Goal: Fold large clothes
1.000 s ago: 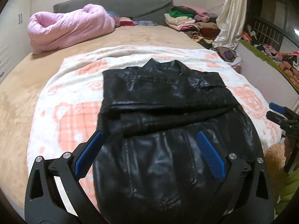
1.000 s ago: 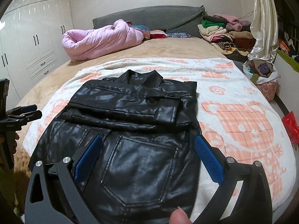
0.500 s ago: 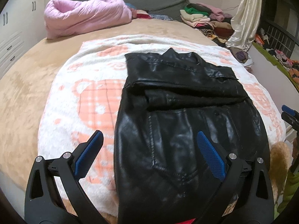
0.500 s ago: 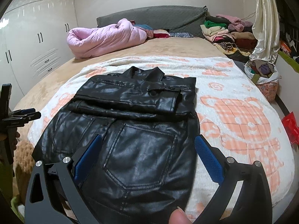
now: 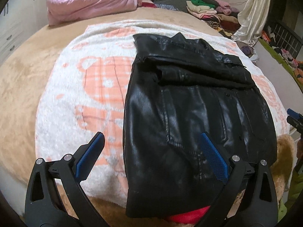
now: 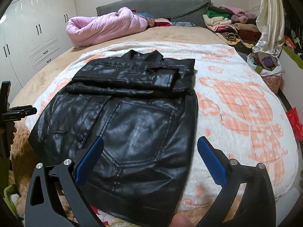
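Observation:
A black leather jacket (image 5: 189,113) lies flat on a white and orange blanket (image 5: 90,94), sleeves folded across its upper half; the same jacket (image 6: 128,117) fills the middle of the right wrist view. My left gripper (image 5: 151,151) hovers open over the jacket's near left edge, holding nothing. Over the jacket's near right corner my right gripper (image 6: 150,155) is open and empty too. The right gripper (image 5: 293,117) shows at the right border of the left wrist view. At the left border of the right wrist view is the left gripper (image 6: 20,111).
The blanket (image 6: 236,98) covers a tan bed (image 5: 22,79). A rolled pink quilt (image 6: 106,26) and a pile of folded clothes (image 6: 227,22) sit at the headboard. White wardrobes (image 6: 32,37) stand left. A bag of clothes (image 6: 267,62) sits beside the bed on the right.
Both grippers have drawn back toward the foot of the bed, so more blanket and the jacket's near hem show. The left one also shifted left. The jacket has not moved.

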A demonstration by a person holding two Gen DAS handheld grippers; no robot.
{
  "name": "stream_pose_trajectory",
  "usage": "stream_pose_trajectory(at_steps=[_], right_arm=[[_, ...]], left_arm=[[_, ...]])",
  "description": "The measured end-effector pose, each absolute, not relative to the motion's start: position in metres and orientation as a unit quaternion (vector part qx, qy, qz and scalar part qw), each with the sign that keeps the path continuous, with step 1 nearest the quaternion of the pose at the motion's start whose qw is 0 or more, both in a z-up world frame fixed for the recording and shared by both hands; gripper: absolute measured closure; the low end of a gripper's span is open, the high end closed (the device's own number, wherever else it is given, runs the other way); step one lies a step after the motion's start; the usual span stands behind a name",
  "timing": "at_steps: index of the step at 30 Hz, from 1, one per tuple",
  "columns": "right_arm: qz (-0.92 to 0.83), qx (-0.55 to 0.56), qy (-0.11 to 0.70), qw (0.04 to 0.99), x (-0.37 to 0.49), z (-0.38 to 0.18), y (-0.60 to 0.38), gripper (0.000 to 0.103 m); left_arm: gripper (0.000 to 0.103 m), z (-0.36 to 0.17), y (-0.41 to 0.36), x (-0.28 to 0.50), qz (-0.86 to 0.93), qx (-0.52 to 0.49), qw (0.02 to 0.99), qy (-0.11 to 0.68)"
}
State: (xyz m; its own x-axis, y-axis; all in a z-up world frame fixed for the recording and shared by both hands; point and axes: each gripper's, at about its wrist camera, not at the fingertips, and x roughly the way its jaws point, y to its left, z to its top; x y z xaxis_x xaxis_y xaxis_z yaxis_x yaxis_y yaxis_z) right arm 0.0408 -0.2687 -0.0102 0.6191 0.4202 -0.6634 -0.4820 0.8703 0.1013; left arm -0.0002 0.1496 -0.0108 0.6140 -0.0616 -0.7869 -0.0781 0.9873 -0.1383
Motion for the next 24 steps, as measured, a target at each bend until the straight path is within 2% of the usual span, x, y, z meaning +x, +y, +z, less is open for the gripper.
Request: stream_pose_trajectory(at_steps=[9,16,18,24], right_arm=[[0.251,-0.054,0.375,0.891,0.034,-0.025,-0.274,0.005],[0.256,-0.062,0.391,0.882,0.027,-0.037,-0.277,0.005],[0.258,-0.063,0.396,0.879,0.025,-0.040,-0.277,0.004],[0.263,-0.071,0.428,0.862,0.019,-0.058,-0.282,0.005]], left_arm=[[0.010,-0.030,0.161,-0.017,-0.010,-0.109,0.882,0.458],[0.041,-0.047,0.169,-0.029,-0.019,-0.141,0.868,0.476],[0.046,-0.053,0.169,-0.031,-0.022,-0.146,0.862,0.484],[0.047,-0.064,0.166,-0.039,-0.030,-0.152,0.854,0.497]])
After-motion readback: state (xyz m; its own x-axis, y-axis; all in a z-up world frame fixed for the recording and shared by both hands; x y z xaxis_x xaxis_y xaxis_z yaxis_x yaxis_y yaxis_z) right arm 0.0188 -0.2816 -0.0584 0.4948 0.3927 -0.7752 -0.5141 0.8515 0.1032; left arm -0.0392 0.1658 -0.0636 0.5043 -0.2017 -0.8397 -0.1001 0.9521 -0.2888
